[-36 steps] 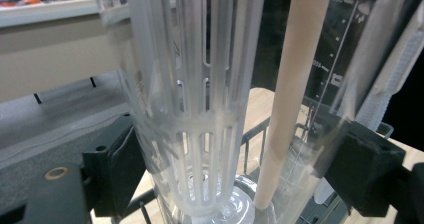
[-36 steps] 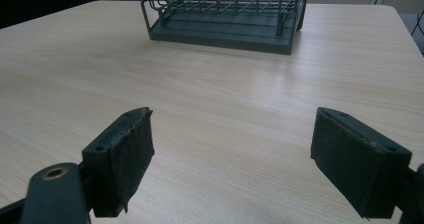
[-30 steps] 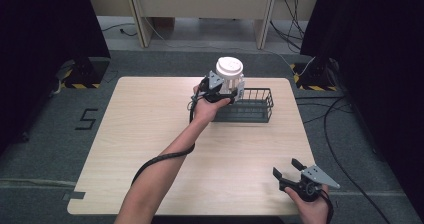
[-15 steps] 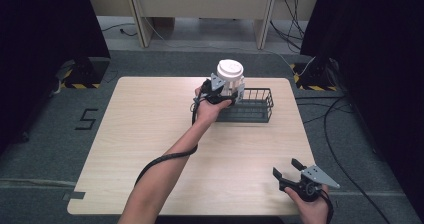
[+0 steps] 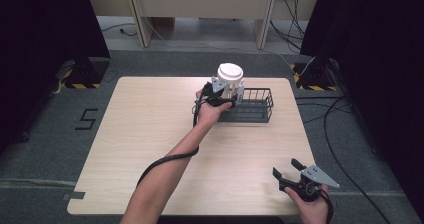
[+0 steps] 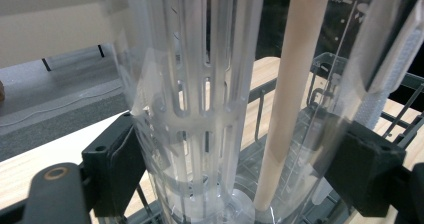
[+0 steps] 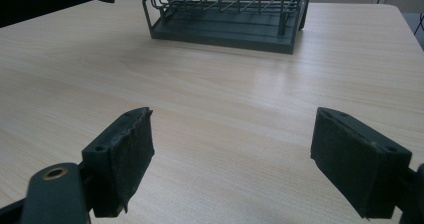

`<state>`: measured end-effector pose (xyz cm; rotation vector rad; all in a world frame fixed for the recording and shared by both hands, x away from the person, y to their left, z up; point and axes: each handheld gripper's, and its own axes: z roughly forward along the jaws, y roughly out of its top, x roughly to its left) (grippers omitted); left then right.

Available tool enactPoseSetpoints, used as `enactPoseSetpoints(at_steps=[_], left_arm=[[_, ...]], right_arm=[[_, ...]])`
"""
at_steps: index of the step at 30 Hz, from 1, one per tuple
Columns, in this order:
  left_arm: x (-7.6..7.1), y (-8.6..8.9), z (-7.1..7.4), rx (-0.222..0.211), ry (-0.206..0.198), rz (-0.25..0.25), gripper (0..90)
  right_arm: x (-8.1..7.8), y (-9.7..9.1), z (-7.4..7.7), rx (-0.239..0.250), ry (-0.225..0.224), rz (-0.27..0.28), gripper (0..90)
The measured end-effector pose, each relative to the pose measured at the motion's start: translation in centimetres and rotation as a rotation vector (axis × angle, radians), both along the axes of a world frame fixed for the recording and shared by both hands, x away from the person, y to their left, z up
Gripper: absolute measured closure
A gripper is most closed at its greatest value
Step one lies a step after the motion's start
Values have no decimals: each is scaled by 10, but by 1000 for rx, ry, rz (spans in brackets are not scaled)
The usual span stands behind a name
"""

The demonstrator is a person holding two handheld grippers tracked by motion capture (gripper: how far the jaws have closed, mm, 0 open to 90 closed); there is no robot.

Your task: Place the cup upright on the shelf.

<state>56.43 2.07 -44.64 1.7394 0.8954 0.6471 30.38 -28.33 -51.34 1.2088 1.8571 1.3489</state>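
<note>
Item, nearest us: the right gripper (image 5: pixel 289 174), jaws spread wide over bare table (image 5: pixel 150 134), holding nothing. Farther off: the left gripper (image 5: pixel 226 91), jaws closed on a clear pitcher (image 6: pixel 225 104) with a white lid (image 5: pixel 230 72) (slotted insert and pale rod inside), held upright at the left end of the dark wire basket (image 5: pixel 257 109). We judge the placing nearly done; lowering and release remain.
</note>
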Motion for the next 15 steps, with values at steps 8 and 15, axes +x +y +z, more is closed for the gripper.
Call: enactPoseSetpoints(at_steps=[8, 15], left_arm=[[0, 0, -4, 5, 9, 6, 176], [0, -1, -7, -1, 15, 10, 175]], right_arm=[[0, 0, 0, 0, 2, 2, 179], [0, 0, 0, -1, 3, 3, 178]])
